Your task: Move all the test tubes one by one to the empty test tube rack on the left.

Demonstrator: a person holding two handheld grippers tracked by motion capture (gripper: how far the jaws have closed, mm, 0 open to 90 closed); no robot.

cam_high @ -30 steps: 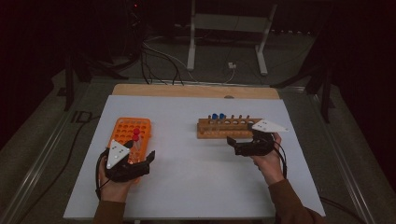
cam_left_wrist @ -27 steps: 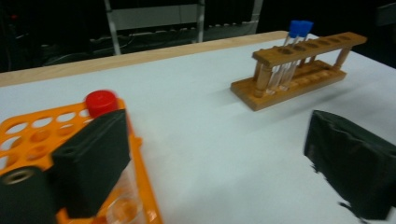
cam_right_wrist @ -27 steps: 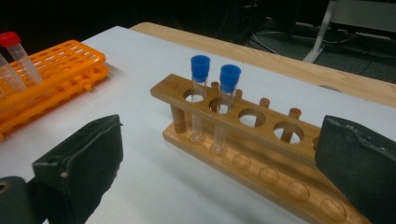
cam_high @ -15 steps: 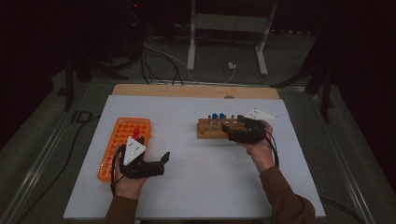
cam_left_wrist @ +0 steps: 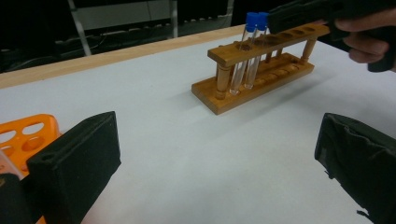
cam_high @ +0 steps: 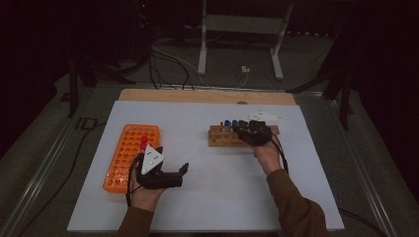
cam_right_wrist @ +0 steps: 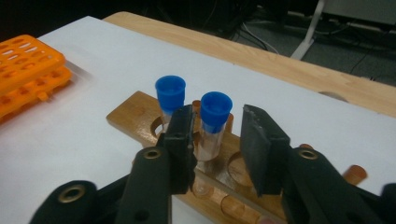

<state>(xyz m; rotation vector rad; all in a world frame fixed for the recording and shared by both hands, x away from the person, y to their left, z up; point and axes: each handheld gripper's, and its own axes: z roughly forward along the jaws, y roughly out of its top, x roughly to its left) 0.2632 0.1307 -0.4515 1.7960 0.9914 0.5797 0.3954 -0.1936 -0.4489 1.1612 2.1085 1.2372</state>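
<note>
A wooden tube rack (cam_high: 220,137) stands right of the table's middle and holds two blue-capped tubes (cam_high: 230,123). My right gripper (cam_high: 240,130) is at the rack. In the right gripper view it (cam_right_wrist: 218,140) is open, with its jaws on either side of the nearer blue-capped tube (cam_right_wrist: 215,111) and a small gap on each side. The other blue-capped tube (cam_right_wrist: 170,94) stands just beyond the left jaw. An orange rack (cam_high: 127,157) at the left holds red-capped tubes (cam_high: 144,142). My left gripper (cam_high: 184,171) is wide open and empty, just right of the orange rack.
The left gripper view looks across the bare white mat (cam_left_wrist: 177,116) to the wooden rack (cam_left_wrist: 261,74) and the right hand (cam_left_wrist: 369,44). A wooden board edge (cam_high: 207,96) runs along the table's far side. Cables and a stand's legs lie on the floor beyond.
My left gripper moved right, off the orange rack and over the mat. My right gripper moved left onto the wooden rack, bringing its jaws around a blue-capped tube.
</note>
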